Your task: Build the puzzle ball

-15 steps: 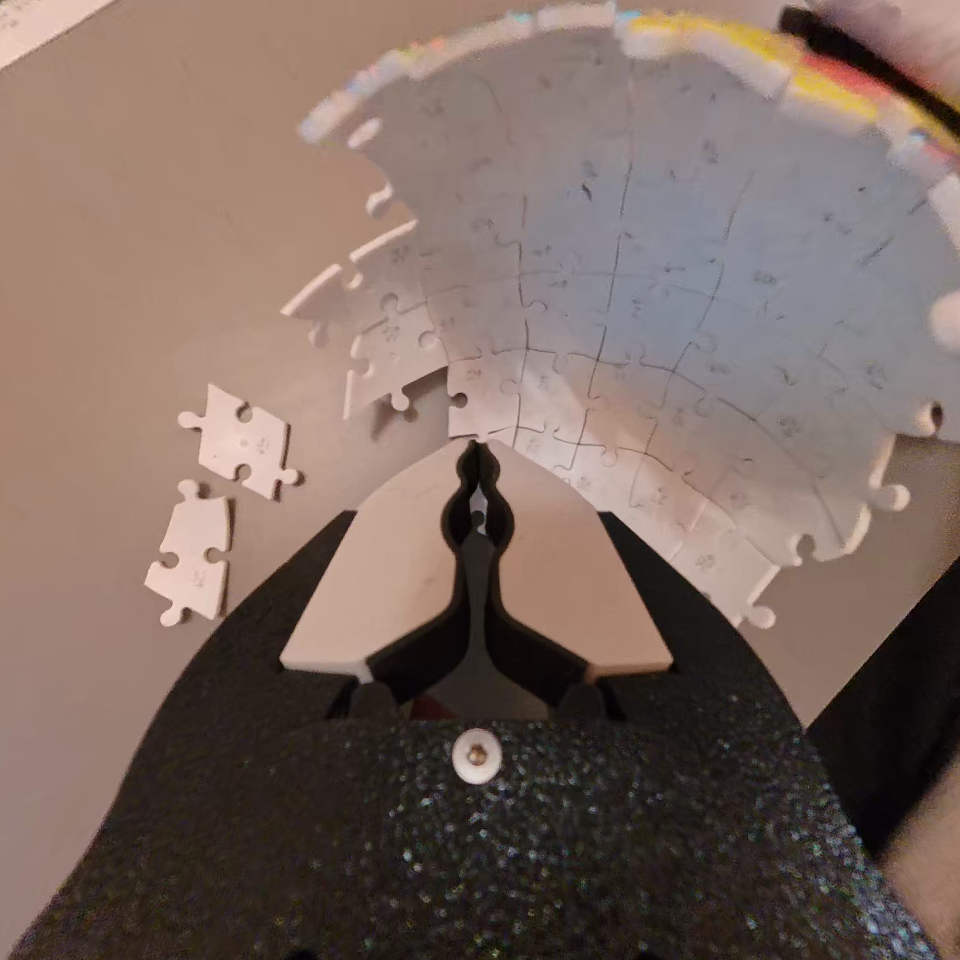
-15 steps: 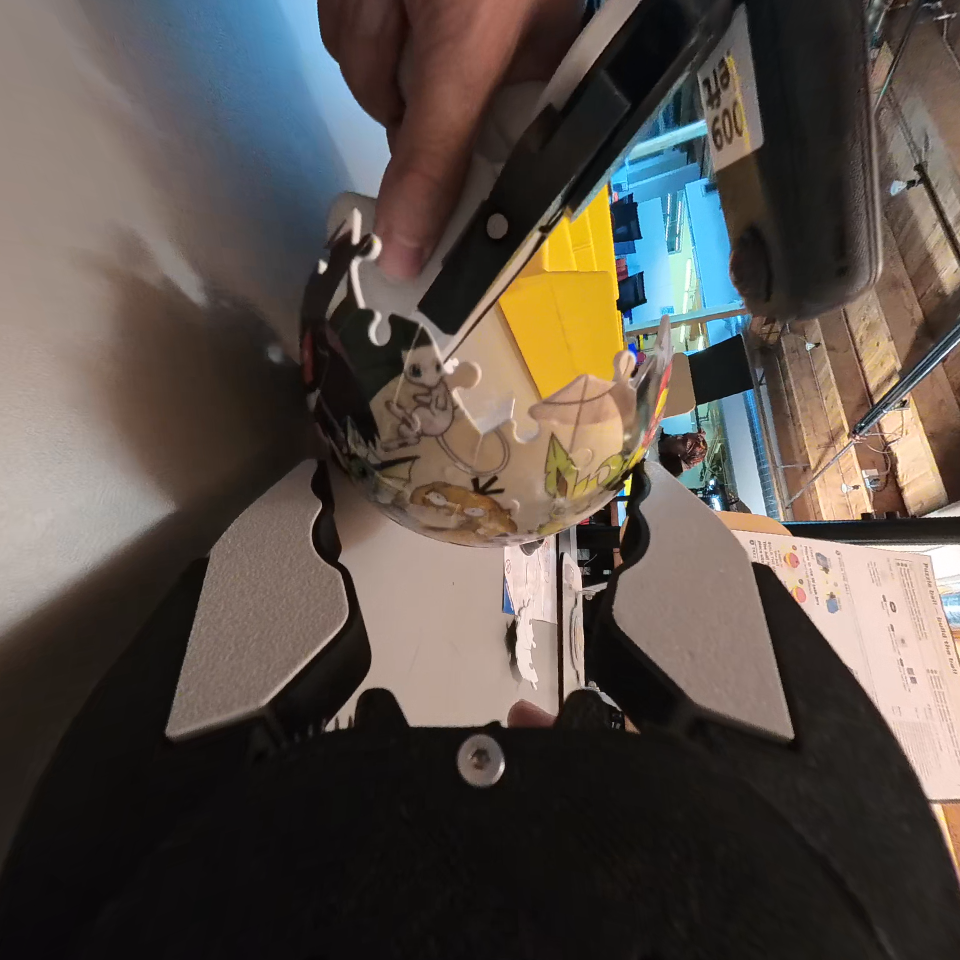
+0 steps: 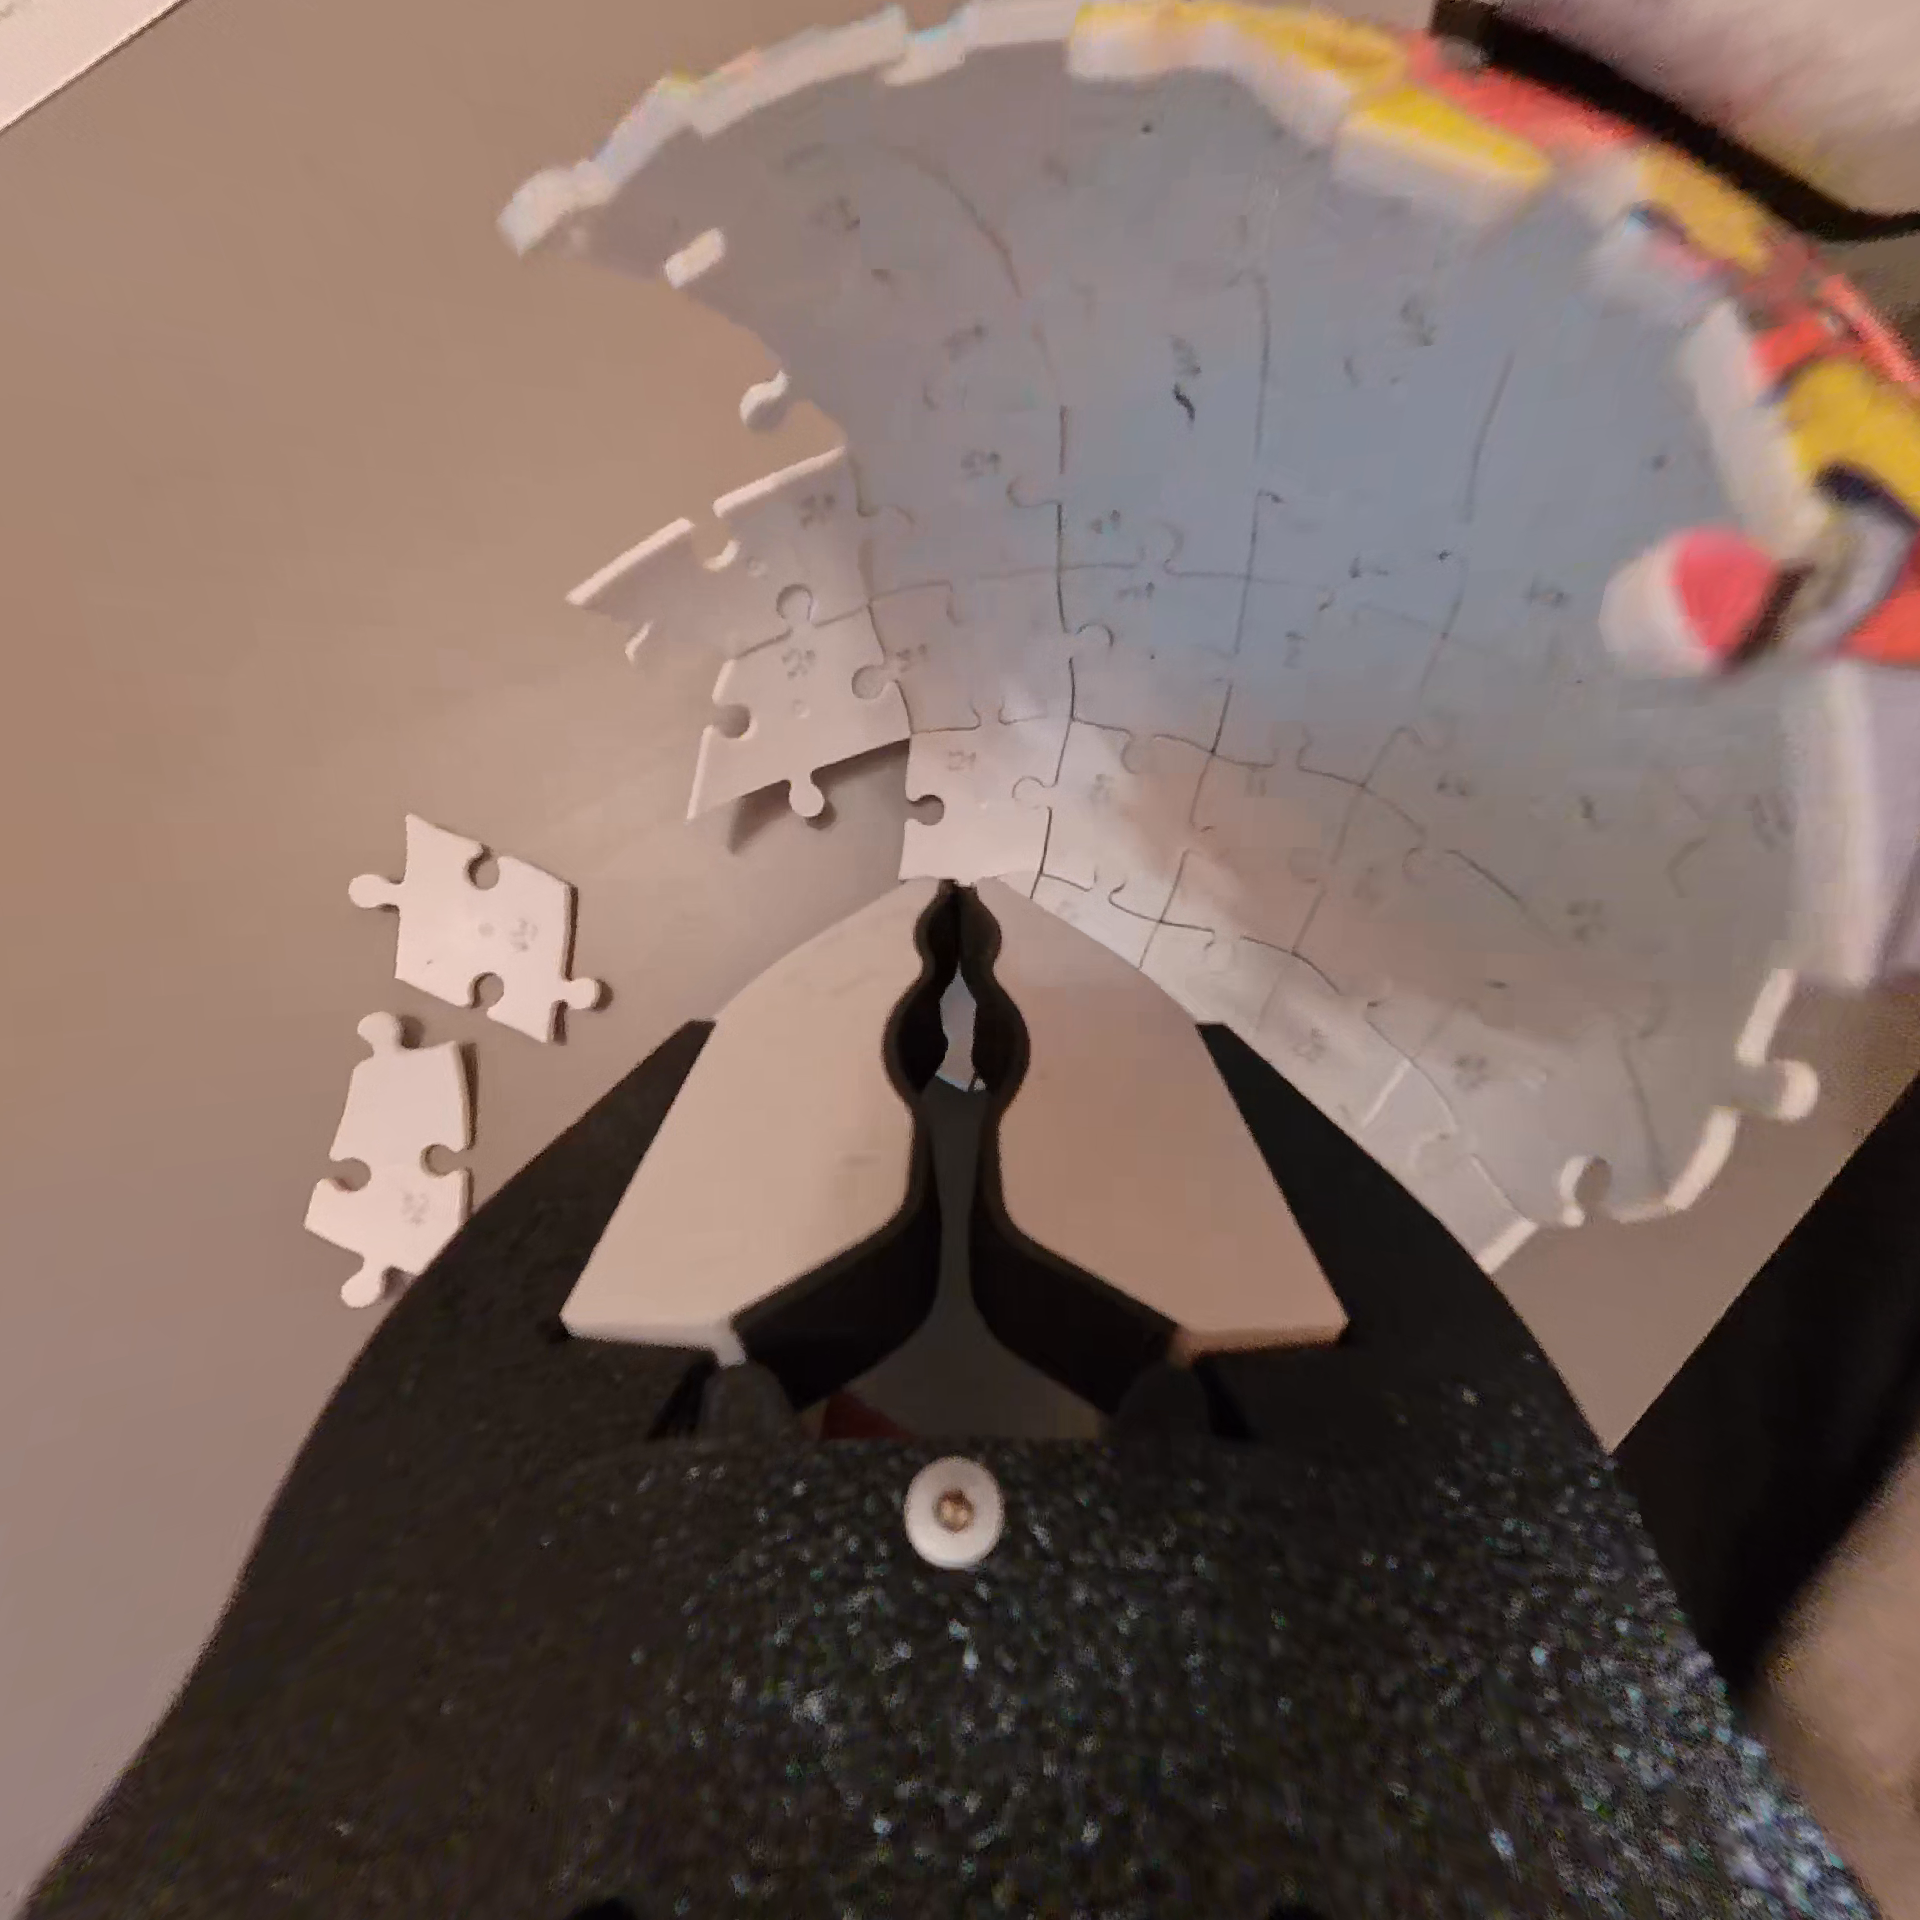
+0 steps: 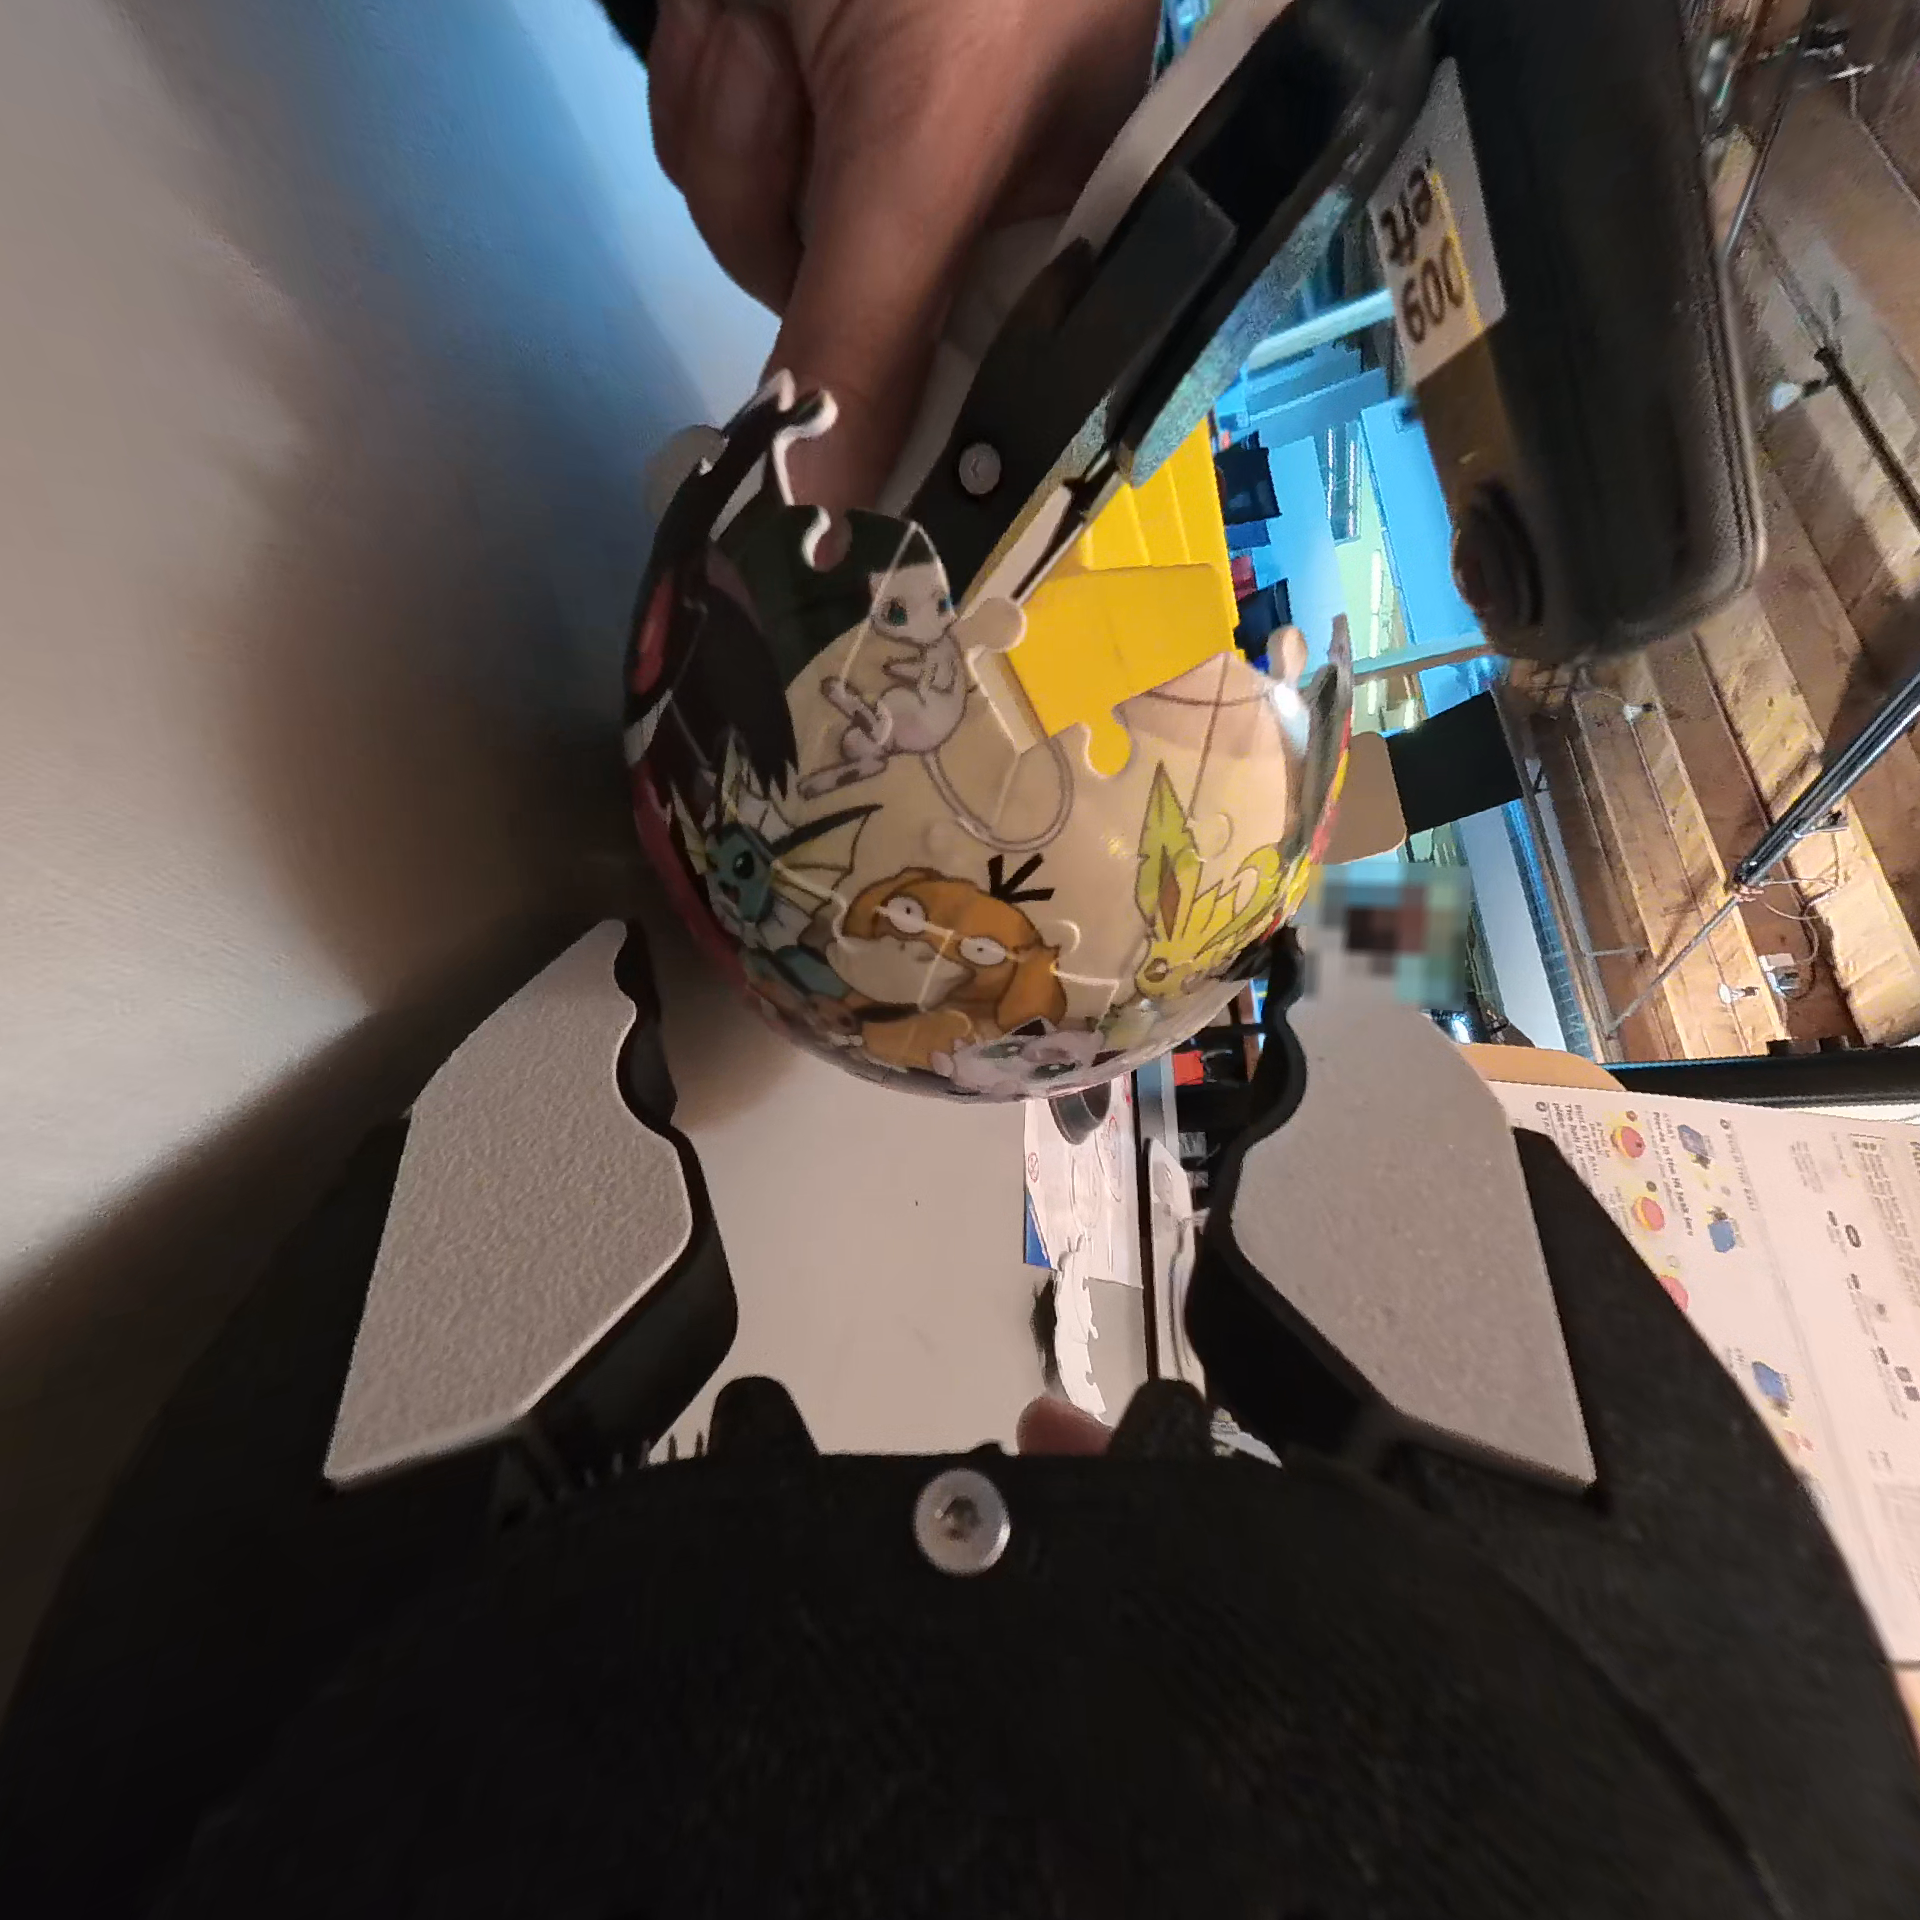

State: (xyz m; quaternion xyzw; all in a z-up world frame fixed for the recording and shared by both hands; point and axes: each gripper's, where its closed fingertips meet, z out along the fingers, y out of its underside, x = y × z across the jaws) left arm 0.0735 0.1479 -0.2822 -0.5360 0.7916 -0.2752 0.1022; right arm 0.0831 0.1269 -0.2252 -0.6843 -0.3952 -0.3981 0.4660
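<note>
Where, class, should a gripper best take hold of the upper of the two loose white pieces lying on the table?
Probably the upper loose piece across its straight side edges, coming from above: it lies flat on the table, apart from its neighbour, and the knobs look fragile.

The left gripper (image 3: 958,883) has its jaws pressed together, the tips pinching the lower edge of the puzzle ball (image 3: 1299,623). A hand (image 4: 883,187) grasps the body of this gripper, one finger lying against the ball's rim. The right gripper (image 4: 961,997) has its jaws spread wide, its fingertips (image 4: 634,966) flanking the ball's underside.
</note>
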